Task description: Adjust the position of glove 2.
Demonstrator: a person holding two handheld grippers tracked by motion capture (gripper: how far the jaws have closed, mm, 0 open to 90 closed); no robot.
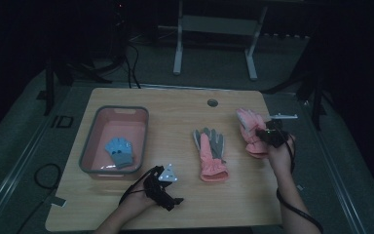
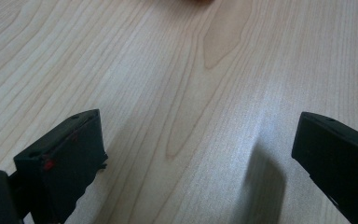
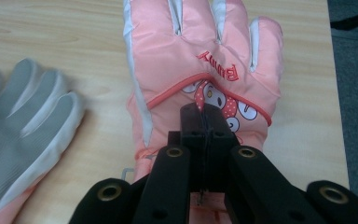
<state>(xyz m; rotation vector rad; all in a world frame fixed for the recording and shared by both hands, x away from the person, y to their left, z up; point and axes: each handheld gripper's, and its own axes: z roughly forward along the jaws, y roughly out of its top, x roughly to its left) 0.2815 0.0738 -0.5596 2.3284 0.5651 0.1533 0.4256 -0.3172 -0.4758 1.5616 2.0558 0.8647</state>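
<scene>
the right tool (image 3: 204, 122) has its jaws pinched together on the back of the pink glove (image 3: 200, 60), low in the centre of the right gripper view, biting the fabric near the cartoon patch just above the cuff. in the high view that glove (image 1: 250, 130) sits at the right of the bench (image 1: 175, 105), its fingers toward the top of the frame, with the right tool (image 1: 268, 136) over its lower end. its mate, the palm-up glove (image 1: 210, 153), lies flat in the middle of the frame, well apart from the held one. the left tool (image 1: 168, 192) rests low and left of centre with its jaws spread wide over bare wood, nothing between them. farther left is the pink bin (image 1: 88, 146) with a small blue glove (image 1: 119, 152) inside. the pinch looks shallow, so the lift probably wants to be slow and high enough for the dangling fingers to clear the bin's rim.
</scene>
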